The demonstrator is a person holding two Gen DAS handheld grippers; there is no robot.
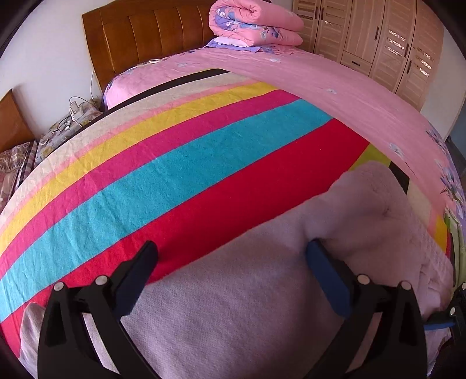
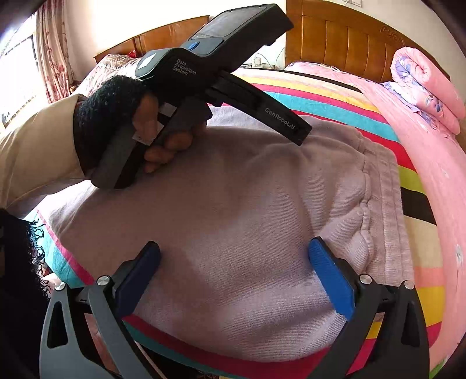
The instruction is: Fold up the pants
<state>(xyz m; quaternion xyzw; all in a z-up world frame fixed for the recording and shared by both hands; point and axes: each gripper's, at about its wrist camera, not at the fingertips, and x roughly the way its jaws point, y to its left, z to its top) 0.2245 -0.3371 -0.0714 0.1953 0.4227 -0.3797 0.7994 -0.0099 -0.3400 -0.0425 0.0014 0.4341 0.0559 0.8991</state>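
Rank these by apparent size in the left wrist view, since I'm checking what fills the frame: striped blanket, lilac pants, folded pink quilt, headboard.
1. striped blanket
2. lilac pants, though they lie nearest the camera, which inflates them
3. and 4. headboard and folded pink quilt look alike; both are far off, so unranked.

The pants (image 2: 233,204) lay on the blanket (image 1: 174,163) on the bed; behind them, a rolled quilt (image 1: 253,24) sat by the headboard (image 1: 145,35).
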